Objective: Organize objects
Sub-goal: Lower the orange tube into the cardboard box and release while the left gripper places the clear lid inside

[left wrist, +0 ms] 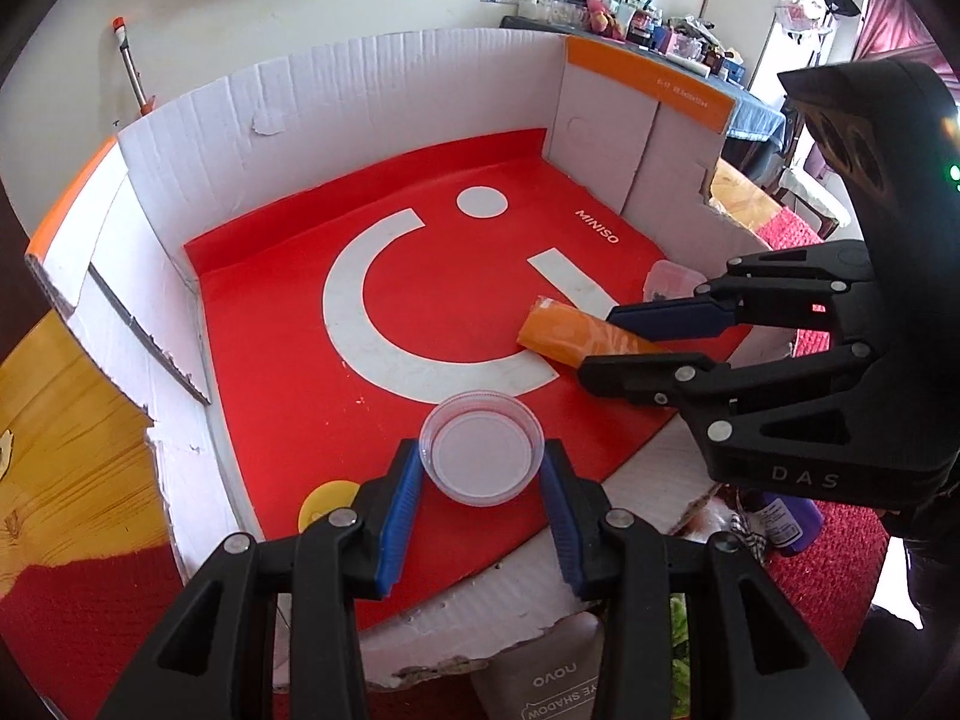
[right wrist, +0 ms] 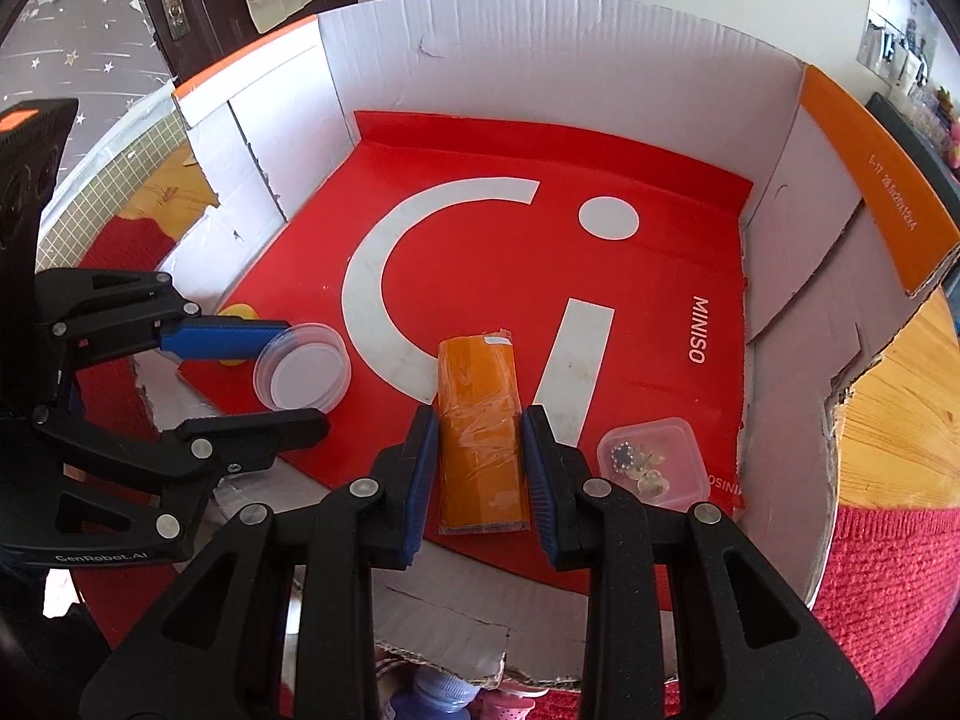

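Observation:
A shallow white cardboard box (left wrist: pixel 360 96) with a red MINISO sheet on its floor fills both views; it also shows in the right wrist view (right wrist: pixel 540 66). My left gripper (left wrist: pixel 483 459) is open around a clear round plastic tub (left wrist: pixel 482 449), whose sides sit at the pads. The tub also shows in the right wrist view (right wrist: pixel 303 373). My right gripper (right wrist: pixel 478 432) is open around an orange plastic-wrapped packet (right wrist: pixel 480 432) lying on the red sheet, with narrow gaps at both pads. The packet shows in the left wrist view (left wrist: pixel 576 333).
A small clear square box (right wrist: pixel 651 462) with metal trinkets lies right of the packet. A yellow disc (left wrist: pixel 324 504) lies at the box's near left corner. Bottles and a pouch (left wrist: pixel 540 684) lie outside the front wall on a red cloth.

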Tool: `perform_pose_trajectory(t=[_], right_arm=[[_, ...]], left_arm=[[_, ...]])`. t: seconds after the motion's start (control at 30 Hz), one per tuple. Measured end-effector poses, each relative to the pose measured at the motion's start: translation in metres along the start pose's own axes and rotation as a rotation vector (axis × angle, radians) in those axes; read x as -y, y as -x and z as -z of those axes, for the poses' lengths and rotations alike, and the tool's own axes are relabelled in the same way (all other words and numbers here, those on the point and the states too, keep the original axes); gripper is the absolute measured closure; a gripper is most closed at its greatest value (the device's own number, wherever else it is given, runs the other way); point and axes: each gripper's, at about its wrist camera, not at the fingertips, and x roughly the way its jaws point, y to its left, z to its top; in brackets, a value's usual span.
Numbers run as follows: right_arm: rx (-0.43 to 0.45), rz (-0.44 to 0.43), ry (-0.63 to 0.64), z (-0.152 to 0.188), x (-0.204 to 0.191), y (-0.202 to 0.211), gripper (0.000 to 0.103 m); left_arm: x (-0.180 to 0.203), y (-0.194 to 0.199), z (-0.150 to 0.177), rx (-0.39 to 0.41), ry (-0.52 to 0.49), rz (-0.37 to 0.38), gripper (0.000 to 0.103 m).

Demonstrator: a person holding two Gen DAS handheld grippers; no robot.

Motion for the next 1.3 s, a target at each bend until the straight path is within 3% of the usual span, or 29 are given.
perform_pose_trajectory(t=[1.07, 1.3], right_arm=[[0.001, 0.067, -0.008, -0.0005, -0.0063, -0.0030, 0.075], [-0.002, 0.074, -0.009, -0.0008, -0.0072, -0.0030, 0.075]], left_arm=[[0.0027, -0.0005, -0.0004, -0.004, -0.032, -0.010, 0.059], [0.0014, 0.0011, -0.0010, 0.001, -0.033, -0.012, 0.055]])
